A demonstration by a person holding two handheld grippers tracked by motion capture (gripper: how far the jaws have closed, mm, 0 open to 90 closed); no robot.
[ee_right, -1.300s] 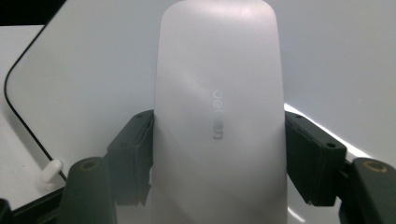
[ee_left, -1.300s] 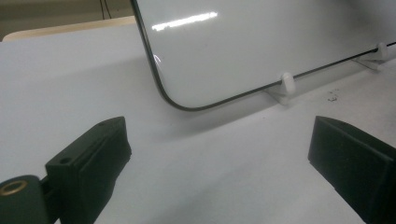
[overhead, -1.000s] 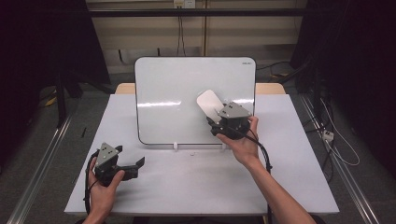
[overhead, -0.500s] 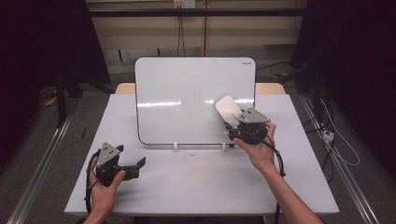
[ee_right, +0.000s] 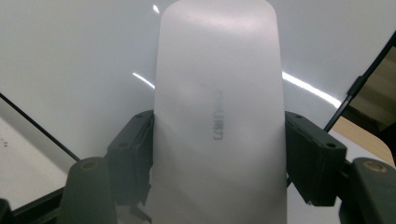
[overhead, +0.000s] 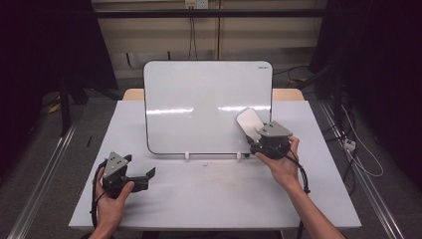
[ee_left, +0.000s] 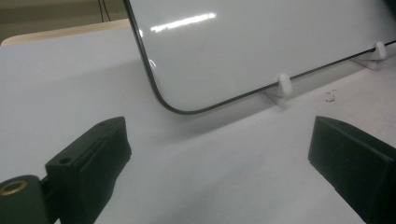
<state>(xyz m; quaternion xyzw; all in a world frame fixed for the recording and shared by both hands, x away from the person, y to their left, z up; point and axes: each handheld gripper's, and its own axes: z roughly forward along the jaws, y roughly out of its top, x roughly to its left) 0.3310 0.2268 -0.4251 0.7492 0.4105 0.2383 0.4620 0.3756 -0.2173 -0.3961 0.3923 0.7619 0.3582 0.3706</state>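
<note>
The dark print on the white oblong plastic eraser [ee_right: 219, 116] is looking too blurry to read in the right gripper view, and the picture's bottom edge is cutting the eraser off. The small logo in the top corner of the white rounded whiteboard [overhead: 209, 107] is staying too tiny to read.

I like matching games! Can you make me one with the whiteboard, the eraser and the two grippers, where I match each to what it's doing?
Things:
1. whiteboard
2. eraser
3. left gripper
4. right gripper

States:
A. open, with nothing between its jaws
B. standing on small white feet on the table
C. shut on the eraser
D. white, held in front of the whiteboard's lower right part

Pairs: 1-B, 2-D, 3-A, 4-C
</note>
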